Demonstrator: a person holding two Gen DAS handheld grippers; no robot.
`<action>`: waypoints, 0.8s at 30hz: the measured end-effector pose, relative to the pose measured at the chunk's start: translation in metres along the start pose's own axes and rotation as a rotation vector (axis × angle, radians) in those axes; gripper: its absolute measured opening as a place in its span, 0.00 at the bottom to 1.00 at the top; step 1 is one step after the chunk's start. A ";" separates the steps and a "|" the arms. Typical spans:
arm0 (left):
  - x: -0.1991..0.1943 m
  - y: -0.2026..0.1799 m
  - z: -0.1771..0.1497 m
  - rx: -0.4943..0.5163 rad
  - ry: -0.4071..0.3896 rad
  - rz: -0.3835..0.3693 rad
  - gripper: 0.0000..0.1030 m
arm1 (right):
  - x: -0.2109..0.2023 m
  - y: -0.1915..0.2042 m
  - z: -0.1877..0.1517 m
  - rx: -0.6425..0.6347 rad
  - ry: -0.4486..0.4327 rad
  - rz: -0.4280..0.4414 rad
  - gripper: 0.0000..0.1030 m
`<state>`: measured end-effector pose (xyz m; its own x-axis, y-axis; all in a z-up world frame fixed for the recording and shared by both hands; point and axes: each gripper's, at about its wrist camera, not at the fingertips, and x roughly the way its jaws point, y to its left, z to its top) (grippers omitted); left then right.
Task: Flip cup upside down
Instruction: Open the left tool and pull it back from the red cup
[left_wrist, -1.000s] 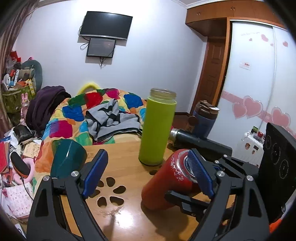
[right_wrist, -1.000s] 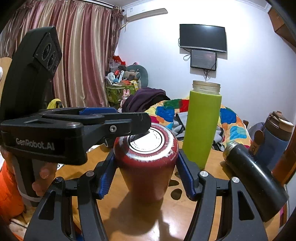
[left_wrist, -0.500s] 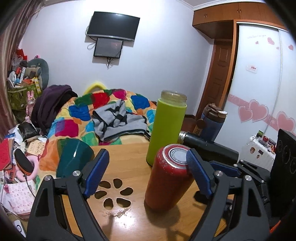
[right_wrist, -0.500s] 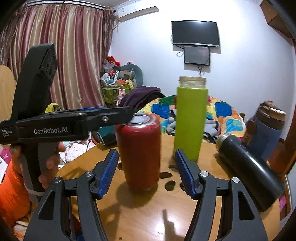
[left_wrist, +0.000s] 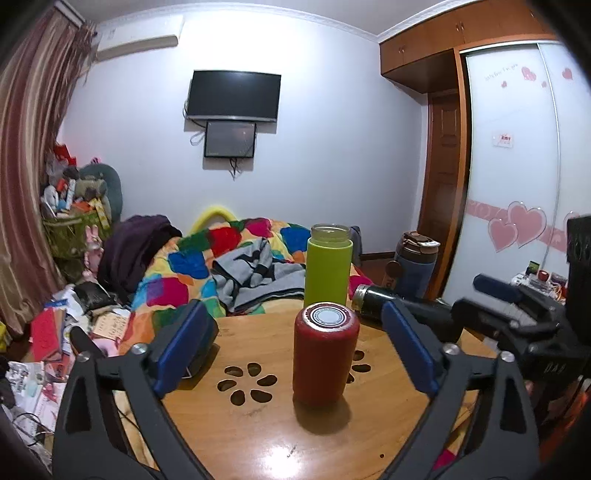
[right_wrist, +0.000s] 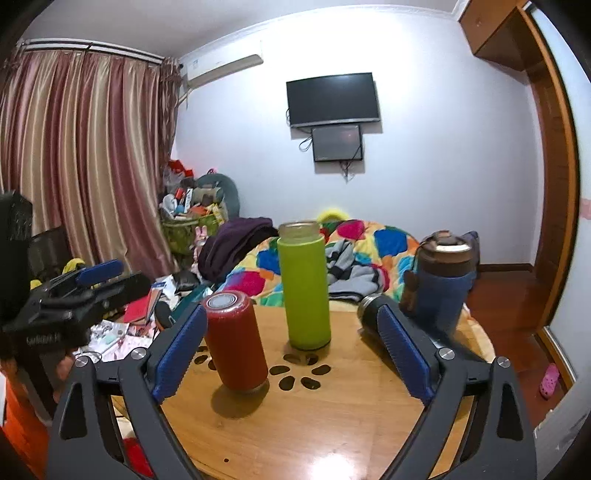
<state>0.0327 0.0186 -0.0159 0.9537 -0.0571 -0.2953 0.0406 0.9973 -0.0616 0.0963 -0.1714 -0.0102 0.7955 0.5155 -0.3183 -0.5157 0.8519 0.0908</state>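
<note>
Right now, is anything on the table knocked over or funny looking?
Yes. The black flask lies on its side on the wooden table, while the red cup, green bottle and blue bottle stand. Nothing looks spilled.

A tall lime-green bottle (left_wrist: 327, 270) stands upright on the round wooden table (left_wrist: 258, 435), a black flask (right_wrist: 373, 314) lying on its side just beside a dark blue lidded tumbler (right_wrist: 441, 288). A patchwork multicoloured quilt (left_wrist: 192, 266) covers the bed beyond.
</note>
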 end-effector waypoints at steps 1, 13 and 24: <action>-0.004 -0.003 -0.001 0.008 -0.007 0.007 0.98 | -0.003 0.000 0.001 0.000 -0.004 -0.008 0.90; -0.016 -0.016 -0.016 0.011 0.014 0.048 1.00 | -0.027 0.006 -0.007 0.018 -0.010 -0.029 1.00; -0.019 -0.020 -0.018 0.034 0.000 0.057 1.00 | -0.028 0.004 -0.010 0.029 0.000 -0.029 1.00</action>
<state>0.0085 -0.0012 -0.0259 0.9547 -0.0005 -0.2977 -0.0035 0.9999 -0.0128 0.0686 -0.1833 -0.0107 0.8100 0.4908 -0.3210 -0.4833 0.8687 0.1086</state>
